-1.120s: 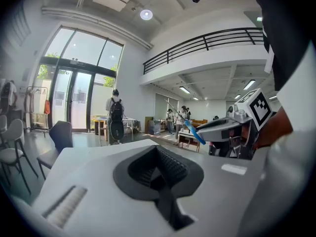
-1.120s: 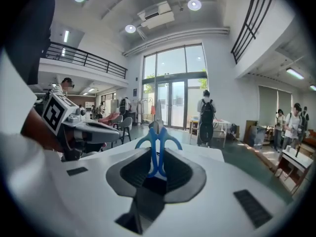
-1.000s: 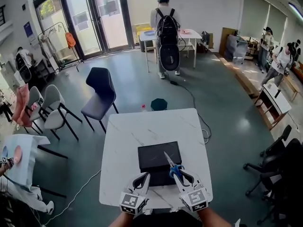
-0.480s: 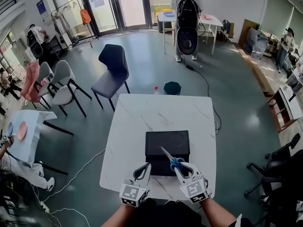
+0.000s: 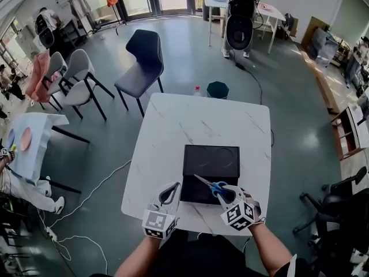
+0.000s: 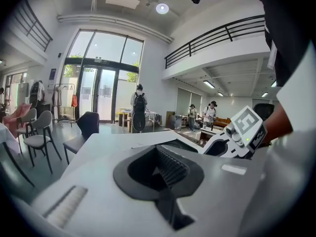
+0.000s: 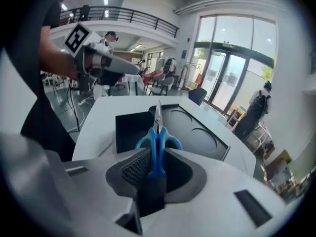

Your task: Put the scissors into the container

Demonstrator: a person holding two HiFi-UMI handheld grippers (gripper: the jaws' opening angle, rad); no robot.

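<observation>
A black open container [image 5: 213, 157] lies at the middle of the white marble table [image 5: 173, 131]. My right gripper [image 5: 223, 190] hovers over the container's near edge, shut on the blue handles of the scissors [image 5: 209, 185]. Their steel blades point up and left over the container. In the right gripper view the scissors [image 7: 158, 132] stick out of the right gripper [image 7: 155, 164] towards the container [image 7: 197, 132], tilted down at it. My left gripper [image 5: 174, 185] is beside the container's near left corner, jaws together and empty; the left gripper [image 6: 160, 167] shows nothing between its ribbed pads.
Beyond the table's far edge stand a dark chair [image 5: 141, 56], a teal bin [image 5: 218, 89] and a small bottle [image 5: 198, 89]. A person with a backpack [image 5: 241, 10] stands at a far table. Chairs and a side table [image 5: 26, 140] are at the left, office chairs [image 5: 334, 206] at the right.
My right gripper has come down with the scissors, and the blades have tipped from steeply raised to lying low over the container. The left gripper has shifted a little along the table's near edge.
</observation>
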